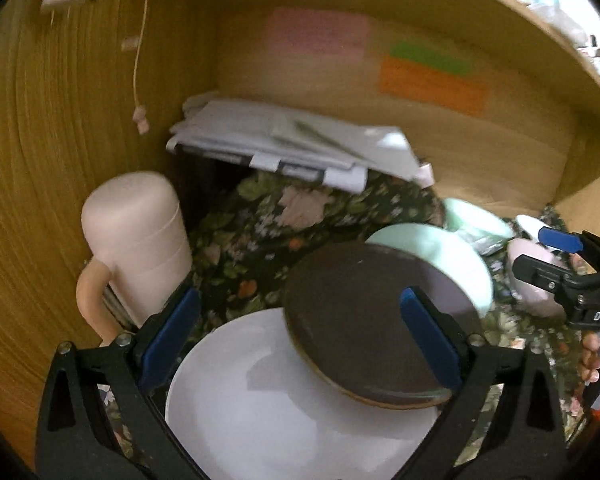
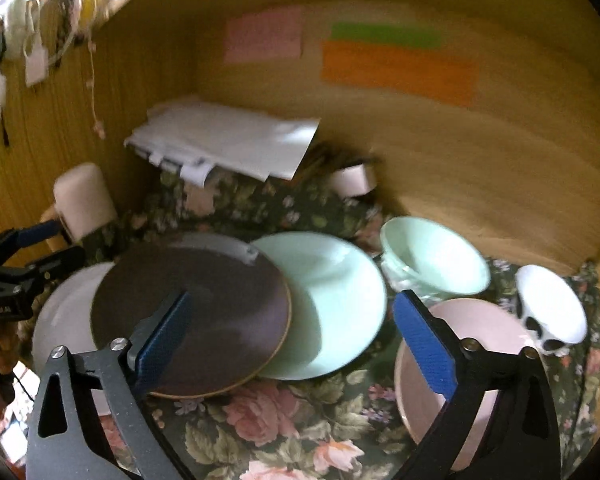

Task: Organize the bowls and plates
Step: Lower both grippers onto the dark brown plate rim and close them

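Note:
On a floral cloth (image 2: 300,412) three plates overlap: a white plate (image 1: 260,400), a dark brown plate (image 1: 352,320) on top, and a mint plate (image 2: 332,300). To their right stand a mint bowl (image 2: 436,256), a pink bowl (image 2: 480,340) and a white bowl with dark spots (image 2: 552,308). My left gripper (image 1: 300,336) hangs open above the white and brown plates, gripping nothing. Spread wide, my right gripper (image 2: 296,340) is open over the mint plate, with its right pad (image 2: 424,344) in front of the pink bowl's rim. In the left wrist view, the right gripper (image 1: 548,256) shows in front of the pink bowl (image 1: 532,300).
Wooden walls (image 2: 480,160) close in the back and left, with coloured notes stuck on them. A pink jug with a handle (image 1: 136,240) stands at the left wall. At the back a stack of white papers (image 1: 284,140) lies on a box, next to a tape roll (image 2: 354,178).

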The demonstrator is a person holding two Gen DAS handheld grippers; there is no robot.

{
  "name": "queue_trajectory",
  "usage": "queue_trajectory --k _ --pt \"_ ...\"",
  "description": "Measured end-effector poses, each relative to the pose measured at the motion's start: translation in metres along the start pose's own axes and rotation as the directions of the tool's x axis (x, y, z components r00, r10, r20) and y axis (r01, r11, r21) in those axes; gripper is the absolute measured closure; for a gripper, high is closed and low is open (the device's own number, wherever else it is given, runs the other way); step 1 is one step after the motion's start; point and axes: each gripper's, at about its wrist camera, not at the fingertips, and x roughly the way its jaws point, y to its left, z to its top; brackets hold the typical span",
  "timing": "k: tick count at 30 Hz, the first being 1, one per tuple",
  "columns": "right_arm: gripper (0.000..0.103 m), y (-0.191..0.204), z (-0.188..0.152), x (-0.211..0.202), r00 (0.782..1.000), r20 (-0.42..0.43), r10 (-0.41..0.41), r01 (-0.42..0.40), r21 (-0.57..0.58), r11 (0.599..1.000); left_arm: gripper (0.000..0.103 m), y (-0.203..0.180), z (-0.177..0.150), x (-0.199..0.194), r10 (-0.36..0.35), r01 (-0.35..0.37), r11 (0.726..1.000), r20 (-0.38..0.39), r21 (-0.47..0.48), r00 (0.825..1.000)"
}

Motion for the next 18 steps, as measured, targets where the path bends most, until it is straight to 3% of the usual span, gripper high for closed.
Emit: queue_trajectory --k 7,10,18 --pt "0.026 -0.004 0.001 0.051 0.987 -0.153 0.050 -0.048 0.020 0.999 0.017 0.007 -0.007 0.028 -0.039 0.038 0.999 -0.110 -0.012 0.993" --pt "0.033 -0.008 0.001 0.064 0.979 -0.193 0.059 -0.053 0.036 0.998 0.020 0.010 -0.010 0.035 -0.059 0.055 0.998 -0.141 -0.028 0.988" --pt "0.050 -0.012 -0.002 0.084 0.962 -0.259 0.085 -0.076 0.046 0.996 0.044 0.017 -0.015 0.049 -0.120 0.103 0.991 -0.223 -0.084 0.968"
